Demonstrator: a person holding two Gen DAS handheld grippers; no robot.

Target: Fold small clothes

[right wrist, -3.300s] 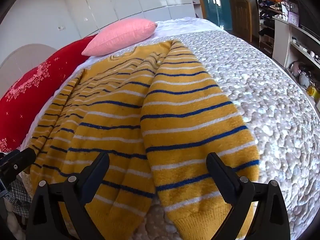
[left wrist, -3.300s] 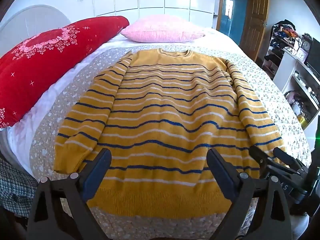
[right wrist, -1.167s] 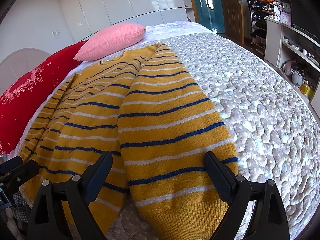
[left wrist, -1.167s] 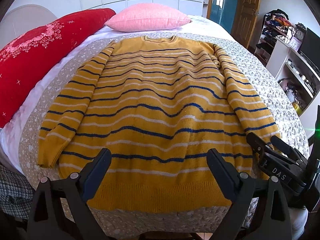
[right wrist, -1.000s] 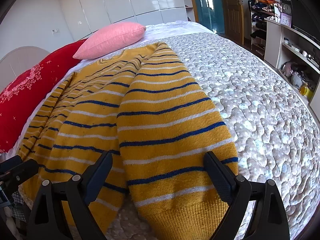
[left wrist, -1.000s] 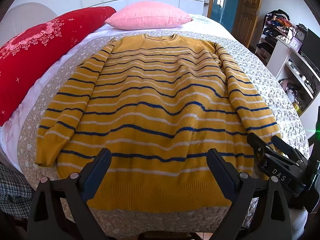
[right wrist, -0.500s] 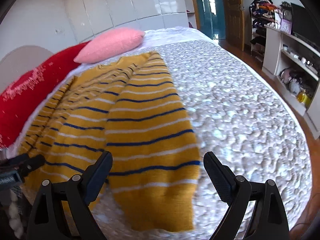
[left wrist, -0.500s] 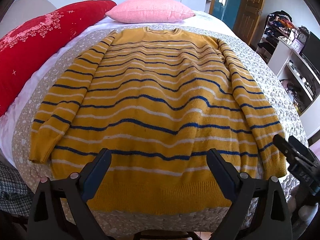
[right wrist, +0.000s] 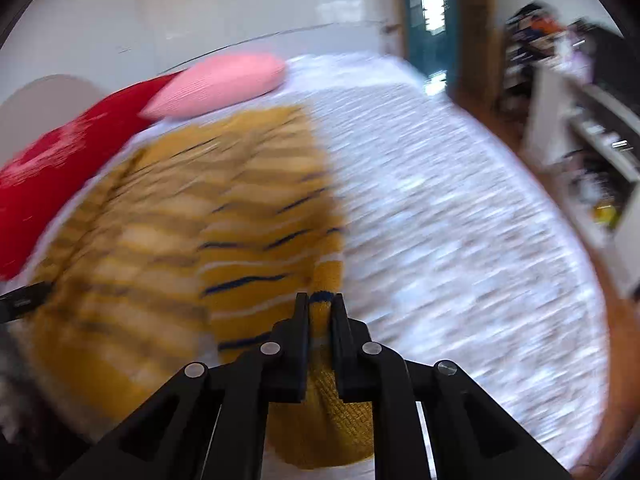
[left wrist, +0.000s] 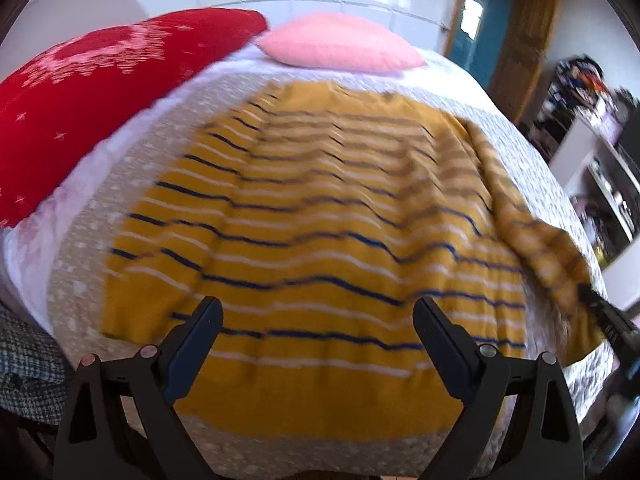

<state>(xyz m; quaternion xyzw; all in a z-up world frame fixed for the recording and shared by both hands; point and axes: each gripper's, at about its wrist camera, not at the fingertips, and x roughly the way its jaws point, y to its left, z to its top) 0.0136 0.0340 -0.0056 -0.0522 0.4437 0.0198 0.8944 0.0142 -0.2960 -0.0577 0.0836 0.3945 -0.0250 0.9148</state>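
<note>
Mustard-yellow knitted sweater with blue and white stripes (left wrist: pixel 320 216) spread flat on bed with grey pebble-pattern quilt (right wrist: pixel 452 216), neckline toward pink pillow (left wrist: pixel 340 46), red embroidered pillow (left wrist: pixel 92 92) at bed's left. Left tongs (left wrist: pixel 316 336) gaping wide above sweater hem, nothing gripped. Right tongs (right wrist: pixel 320 312) have just been closing, now clamped on sweater's right sleeve near cuff (right wrist: pixel 320 380), knit bunched between jaws. Both views motion-blurred.

One striped sweater (left wrist: pixel 320 216), two pillows: red (left wrist: pixel 92 92), pink (left wrist: pixel 340 46).
</note>
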